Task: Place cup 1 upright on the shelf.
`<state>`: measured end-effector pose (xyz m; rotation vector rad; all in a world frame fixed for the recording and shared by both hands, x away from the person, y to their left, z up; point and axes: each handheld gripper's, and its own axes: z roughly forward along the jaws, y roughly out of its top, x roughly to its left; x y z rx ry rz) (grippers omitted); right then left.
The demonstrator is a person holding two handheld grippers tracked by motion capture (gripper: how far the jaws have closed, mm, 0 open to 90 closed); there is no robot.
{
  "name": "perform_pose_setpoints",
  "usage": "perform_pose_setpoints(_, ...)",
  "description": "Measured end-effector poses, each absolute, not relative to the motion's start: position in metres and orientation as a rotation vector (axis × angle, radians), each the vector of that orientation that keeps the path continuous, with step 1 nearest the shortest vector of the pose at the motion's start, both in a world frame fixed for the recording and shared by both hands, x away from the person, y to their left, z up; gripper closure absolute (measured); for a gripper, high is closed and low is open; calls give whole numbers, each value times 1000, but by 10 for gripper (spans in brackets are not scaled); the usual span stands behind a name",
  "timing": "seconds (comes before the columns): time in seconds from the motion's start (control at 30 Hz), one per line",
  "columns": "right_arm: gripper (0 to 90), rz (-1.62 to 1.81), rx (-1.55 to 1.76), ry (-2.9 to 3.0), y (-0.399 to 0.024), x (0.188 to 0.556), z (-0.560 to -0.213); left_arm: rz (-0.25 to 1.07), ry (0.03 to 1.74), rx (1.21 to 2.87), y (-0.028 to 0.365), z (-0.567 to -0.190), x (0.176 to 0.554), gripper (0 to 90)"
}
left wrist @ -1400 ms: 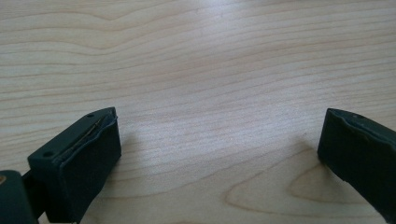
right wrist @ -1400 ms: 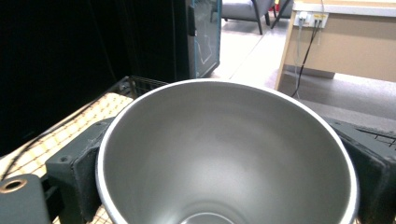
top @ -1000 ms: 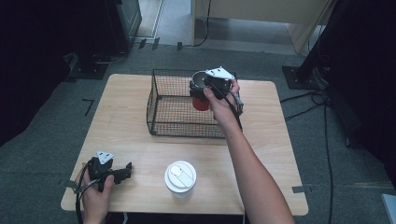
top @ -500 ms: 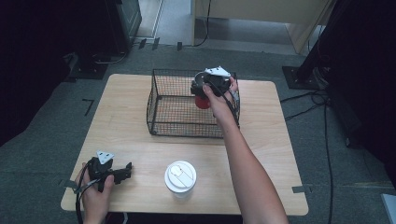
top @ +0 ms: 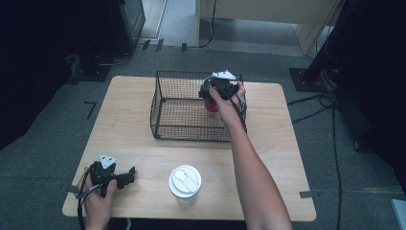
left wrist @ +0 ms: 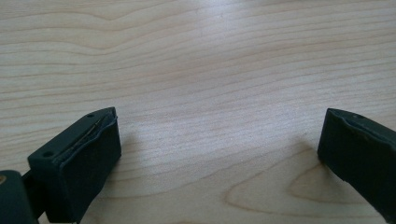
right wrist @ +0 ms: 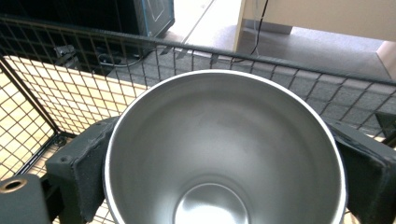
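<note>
A red cup point(top: 211, 105) with a steel inside point(right wrist: 224, 154) hangs upright in the right part of a black wire basket point(top: 173, 129). My right gripper point(top: 213, 94) is shut on the cup; its two black jaws press the cup's sides in the right gripper view. The basket's far wall point(right wrist: 140, 51) runs just behind the cup's rim. My left gripper point(top: 125, 177) rests on the wooden table point(top: 124, 100) near its front left corner, open, with bare wood point(left wrist: 219, 140) between its jaws. A paper cup with a white lid point(top: 185, 180) stands at the table's front middle.
A dark cabinet point(top: 125, 19) and a wooden piece of furniture point(top: 268, 14) stand on the grey floor beyond the table. Cables point(top: 330, 100) run along the floor at the right. A black stand base point(top: 306, 79) sits near the table's far right corner.
My right gripper has lowered the red cup a little deeper into the basket. The left gripper and the lidded cup have not moved.
</note>
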<state>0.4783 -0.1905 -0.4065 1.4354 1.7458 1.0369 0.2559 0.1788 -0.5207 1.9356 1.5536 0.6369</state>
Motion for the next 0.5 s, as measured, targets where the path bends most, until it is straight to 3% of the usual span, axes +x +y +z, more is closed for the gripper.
perform_pose_setpoints(0.5,62,1018,1467,1772,-180,482,-423,637,1553,1936,179,-521,256,0)
